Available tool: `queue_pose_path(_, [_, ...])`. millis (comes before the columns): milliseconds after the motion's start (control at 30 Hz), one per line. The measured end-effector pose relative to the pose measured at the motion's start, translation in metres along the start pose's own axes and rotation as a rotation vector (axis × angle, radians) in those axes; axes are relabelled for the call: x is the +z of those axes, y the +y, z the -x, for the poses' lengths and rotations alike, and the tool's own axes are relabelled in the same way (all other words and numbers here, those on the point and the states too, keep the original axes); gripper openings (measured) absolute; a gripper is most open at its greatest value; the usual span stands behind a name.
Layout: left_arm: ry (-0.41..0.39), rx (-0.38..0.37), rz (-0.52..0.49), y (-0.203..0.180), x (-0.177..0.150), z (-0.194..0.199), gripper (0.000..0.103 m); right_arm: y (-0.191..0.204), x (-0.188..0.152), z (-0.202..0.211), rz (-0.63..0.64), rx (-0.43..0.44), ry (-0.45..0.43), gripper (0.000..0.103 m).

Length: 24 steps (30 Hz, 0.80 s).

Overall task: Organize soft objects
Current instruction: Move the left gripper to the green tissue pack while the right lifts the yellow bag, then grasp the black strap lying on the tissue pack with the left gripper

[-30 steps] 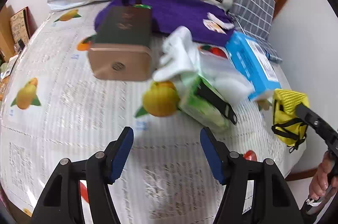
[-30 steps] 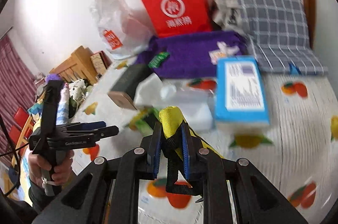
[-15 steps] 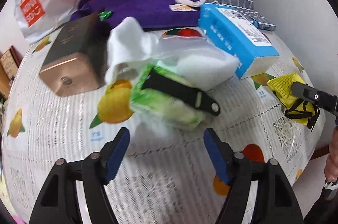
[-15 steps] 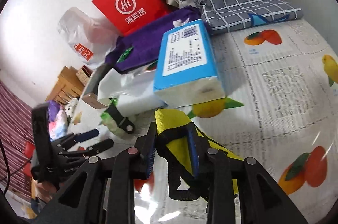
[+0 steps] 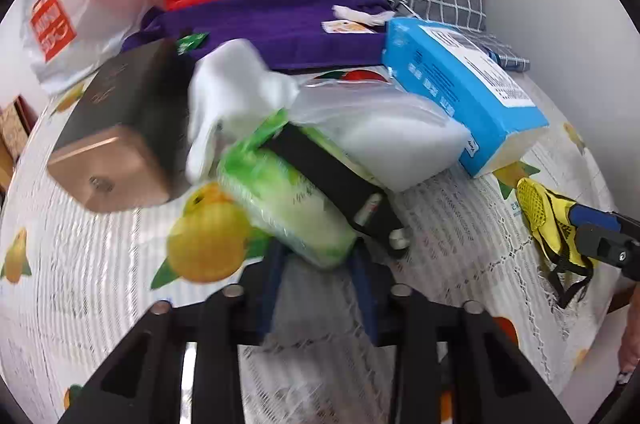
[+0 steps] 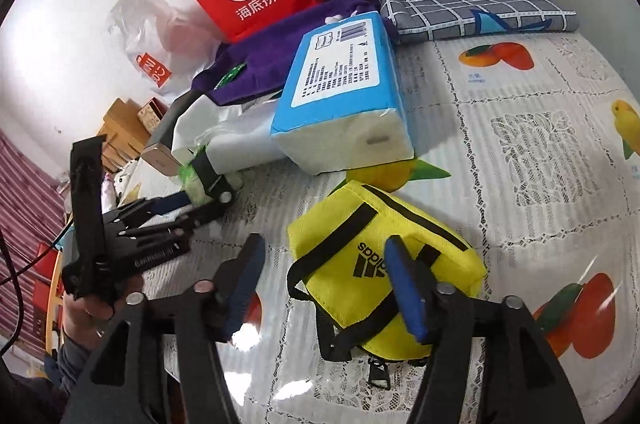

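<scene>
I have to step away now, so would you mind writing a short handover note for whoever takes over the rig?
Left gripper: closed on the near end of the green tissue pack in the pile.
Right gripper: open; the yellow pouch lies on the tablecloth, loose, against the right finger.
Blue tissue box, white foam pack and white cloth sit heaped together.
Done: the pouch is set down apart.
Left: the green pack and the heap.

Fruit-print tablecloth — yellow pouch, blue tissue pack on it.
</scene>
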<state>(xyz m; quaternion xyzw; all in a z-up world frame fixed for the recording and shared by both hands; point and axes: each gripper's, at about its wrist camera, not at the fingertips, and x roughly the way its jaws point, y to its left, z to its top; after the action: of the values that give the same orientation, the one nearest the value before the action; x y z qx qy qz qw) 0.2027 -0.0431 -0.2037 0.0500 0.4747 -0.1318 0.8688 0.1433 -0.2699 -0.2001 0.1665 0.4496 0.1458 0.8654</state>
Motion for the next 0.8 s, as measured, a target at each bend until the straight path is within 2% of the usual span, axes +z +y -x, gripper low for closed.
queue_pose_path(100, [0.015, -0.03, 0.021, 0.013, -0.01, 0.009, 0.013, 0.008, -0.002, 0.001, 0.052, -0.047, -0.027, 0.076])
queue_pose_path(267, [0.033, -0.003, 0.057, 0.042, -0.038, 0.028, 0.013, 0.015, -0.004, -0.004, 0.123, -0.103, -0.049, 0.08])
queue_pose_path(333, [0.044, -0.016, 0.073, 0.048, -0.044, 0.034, 0.013, 0.015, -0.004, -0.008, 0.146, -0.118, -0.052, 0.083])
queue_pose_path(367, [0.046, -0.024, 0.075, 0.05, -0.046, 0.037, 0.016, 0.015, -0.004, -0.011, 0.159, -0.129, -0.049, 0.084])
queue_pose_path(500, [0.008, -0.057, 0.1, 0.05, -0.044, 0.047, 0.038, 0.018, -0.001, -0.025, 0.212, -0.167, -0.036, 0.09])
queue_pose_path(600, [-0.023, -0.078, 0.106, 0.042, -0.033, 0.049, 0.044, 0.021, -0.002, -0.034, 0.265, -0.228, -0.02, 0.09])
queue_pose_path(667, [-0.05, -0.091, 0.098, 0.034, -0.025, 0.051, 0.044, 0.02, -0.003, -0.035, 0.277, -0.253, -0.018, 0.088])
queue_pose_path(800, [-0.082, -0.104, 0.077, 0.015, -0.004, 0.046, 0.044, 0.014, -0.002, -0.031, 0.273, -0.307, -0.017, 0.057])
